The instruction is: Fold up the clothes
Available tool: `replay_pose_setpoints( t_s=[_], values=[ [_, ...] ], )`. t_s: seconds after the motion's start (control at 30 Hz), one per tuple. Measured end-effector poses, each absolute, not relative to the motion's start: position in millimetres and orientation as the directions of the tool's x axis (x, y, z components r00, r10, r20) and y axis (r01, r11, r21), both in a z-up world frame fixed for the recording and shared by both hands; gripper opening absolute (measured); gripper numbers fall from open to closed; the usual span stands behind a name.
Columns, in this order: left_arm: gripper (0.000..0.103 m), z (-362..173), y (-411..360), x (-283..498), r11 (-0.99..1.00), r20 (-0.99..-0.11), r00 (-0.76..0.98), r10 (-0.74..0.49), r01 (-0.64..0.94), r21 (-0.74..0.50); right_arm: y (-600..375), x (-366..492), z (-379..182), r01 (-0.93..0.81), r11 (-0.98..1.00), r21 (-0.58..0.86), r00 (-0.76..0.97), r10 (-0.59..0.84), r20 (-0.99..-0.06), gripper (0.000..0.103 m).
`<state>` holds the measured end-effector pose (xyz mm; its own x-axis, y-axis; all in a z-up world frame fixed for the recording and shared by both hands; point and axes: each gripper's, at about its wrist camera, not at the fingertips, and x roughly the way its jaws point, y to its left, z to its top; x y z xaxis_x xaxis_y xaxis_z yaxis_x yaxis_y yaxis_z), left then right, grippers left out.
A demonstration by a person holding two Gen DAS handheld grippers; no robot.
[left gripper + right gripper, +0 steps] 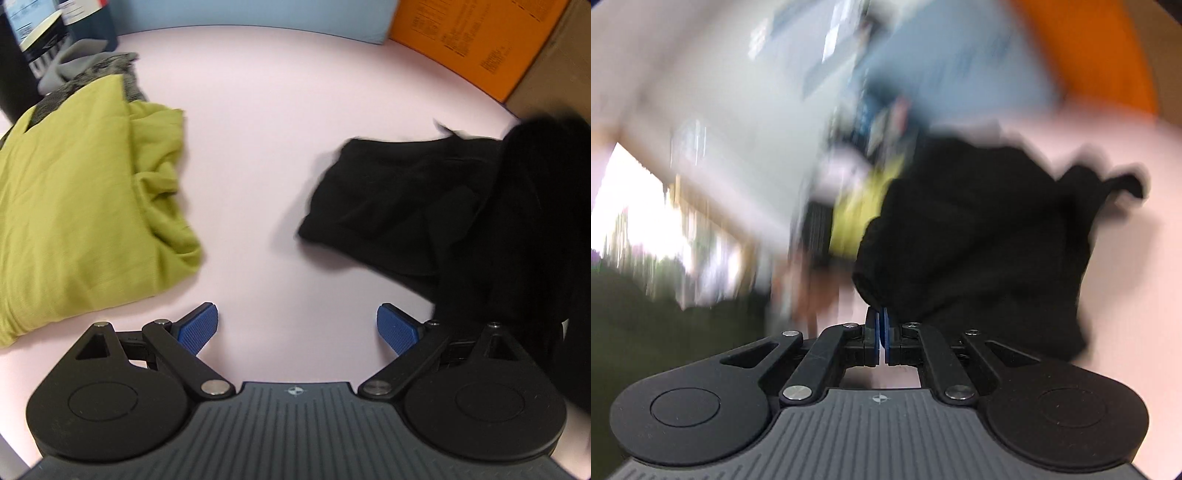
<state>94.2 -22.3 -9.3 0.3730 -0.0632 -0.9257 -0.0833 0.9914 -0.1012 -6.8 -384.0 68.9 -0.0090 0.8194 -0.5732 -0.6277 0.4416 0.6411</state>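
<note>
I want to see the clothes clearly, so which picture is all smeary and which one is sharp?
Right wrist view: heavily smeared by motion, only the black garment and shut right gripper readable. Left wrist view: mostly sharp, green garment crisp, table edges curved by the lens.

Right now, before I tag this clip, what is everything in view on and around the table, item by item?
Yellow-green knit garment: one, folded, left side of the table.
Black fabric garment: one, partly lifted at the right, its edge pinched in the right claw.
Grey patterned clothes: a small heap, count unclear, behind the yellow-green garment.
Pale pink table top: one, under everything.
Orange cardboard box: one, far right edge.
Light blue panel: one, along the far edge.
Left claw: black with blue pads, open, empty, over bare table.
Right claw: black with blue pads, shut on the black garment; that view is motion-blurred.
</note>
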Motion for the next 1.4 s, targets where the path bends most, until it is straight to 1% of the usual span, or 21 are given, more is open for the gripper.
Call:
replay_pose_setpoints(
  t_s=[0.07, 0.13, 0.17, 0.2, 0.23, 0.27, 0.37, 0.47, 0.57, 0.6, 0.67, 0.8, 0.97, 1.1, 1.13, 1.17, 1.2, 1.23, 1.27, 1.33, 1.4],
  values=[
    [0.093, -8.1, -16.3, 90.1, 0.989, -0.925, 0.377, -0.056, -0.104, -0.103, -386.1, -39.1, 47.0, -0.663, 0.458, 0.592, -0.131, 0.708, -0.694, 0.008],
    [0.093, -5.0, -11.8, 86.6, 0.988, -0.924, 0.38, -0.052, -0.116, -0.103, -400.3, -55.7, 34.1, -0.646, 0.504, 0.573, -0.122, 0.673, -0.73, 0.011],
    [0.093, -2.7, -10.5, 85.6, 0.987, -0.922, 0.383, -0.053, -0.119, -0.106, -409.2, -60.1, 31.3, -0.627, 0.53, 0.572, -0.088, 0.681, -0.727, 0.023],
    [0.093, -0.3, -9.2, 84.6, 0.987, -0.921, 0.386, -0.054, -0.122, -0.109, -419.1, -62.3, 31.0, -0.601, 0.553, 0.577, -0.033, 0.704, -0.71, 0.044],
    [0.093, 2.3, -8.6, 84.1, 0.986, -0.919, 0.39, -0.058, -0.122, -0.114, -428.0, -63.3, 32.0, -0.576, 0.576, 0.58, 0.032, 0.724, -0.689, 0.053],
    [0.093, 5.3, -9.3, 84.1, 0.986, -0.915, 0.398, -0.066, -0.117, -0.122, -435.3, -63.3, 33.4, -0.552, 0.595, 0.585, 0.1, 0.743, -0.662, 0.059],
    [0.093, 12.0, -13.0, 82.4, 0.986, -0.899, 0.431, -0.081, -0.098, -0.136, -440.2, -54.8, 32.3, -0.486, 0.627, 0.609, 0.269, 0.77, -0.579, 0.059],
    [0.093, 12.3, -22.1, 84.7, 0.987, -0.887, 0.451, -0.095, -0.072, -0.142, -440.4, -46.6, 26.3, -0.413, 0.659, 0.629, 0.407, 0.751, -0.52, 0.059],
    [0.093, 17.1, -26.0, 87.1, 0.996, -0.878, 0.475, -0.051, -0.046, -0.082, -435.1, -32.3, 18.4, -0.33, 0.659, 0.676, 0.486, 0.733, -0.477, 0.06],
    [0.093, 17.1, -27.6, 89.5, 0.998, -0.867, 0.497, -0.029, -0.032, -0.052, -435.5, -26.1, 16.8, -0.304, 0.649, 0.697, 0.499, 0.732, -0.464, 0.06],
    [0.093, 14.5, -28.1, 96.9, 1.0, -0.834, 0.551, 0.005, 0.014, 0.016, -447.5, -19.3, 12.9, -0.258, 0.627, 0.735, 0.519, 0.731, -0.442, 0.065],
    [0.093, 5.4, -30.8, 112.3, 0.988, -0.784, 0.62, 0.031, 0.101, 0.119, -453.4, -19.8, -7.6, -0.183, 0.605, 0.775, 0.556, 0.714, -0.426, 0.066],
    [0.093, 6.3, -42.3, 126.2, 0.98, -0.768, 0.641, -0.022, 0.165, 0.11, -455.0, 2.9, -15.6, -0.1, 0.614, 0.783, 0.584, 0.673, -0.454, 0.071],
    [0.093, 3.6, -52.3, 132.9, 0.981, -0.779, 0.624, -0.055, 0.179, 0.074, -448.4, 26.6, -16.4, -0.068, 0.563, 0.824, 0.563, 0.703, -0.435, 0.076],
    [0.088, 2.5, -53.4, 133.6, 0.982, -0.783, 0.619, -0.068, 0.182, 0.059, -440.6, 32.2, -16.4, -0.064, 0.546, 0.835, 0.552, 0.717, -0.427, 0.074],
    [0.08, 1.3, -54.2, 133.4, 0.981, -0.784, 0.616, -0.078, 0.186, 0.048, -423.5, 42.5, -12.2, -0.069, 0.522, 0.85, 0.539, 0.736, -0.409, 0.055],
    [0.06, 0.3, -54.9, 132.8, 0.981, -0.783, 0.616, -0.08, 0.189, 0.048, -405.0, 51.1, -3.4, -0.092, 0.503, 0.859, 0.527, 0.757, -0.386, 0.024],
    [0.043, -0.6, -55.4, 132.3, 0.981, -0.784, 0.616, -0.075, 0.188, 0.054, -396.6, 52.1, 5.2, -0.123, 0.497, 0.859, 0.517, 0.77, -0.372, 0.015],
    [0.037, -0.7, -55.1, 132.1, 0.981, -0.784, 0.617, -0.072, 0.184, 0.054, -389.8, 51.8, 15.6, -0.161, 0.493, 0.855, 0.51, 0.783, -0.355, 0.013],
    [0.012, 4.3, -50.4, 132.3, 0.987, -0.776, 0.626, -0.077, 0.159, 0.03, -378.2, 52.1, 42.4, -0.255, 0.479, 0.84, 0.505, 0.807, -0.307, 0.01],
    [0.007, 19.4, -43.0, 133.5, 0.994, -0.748, 0.66, -0.066, 0.11, 0.01, -371.4, 56.3, 72.1, -0.331, 0.454, 0.827, 0.52, 0.819, -0.242, 0.01]
  ],
)
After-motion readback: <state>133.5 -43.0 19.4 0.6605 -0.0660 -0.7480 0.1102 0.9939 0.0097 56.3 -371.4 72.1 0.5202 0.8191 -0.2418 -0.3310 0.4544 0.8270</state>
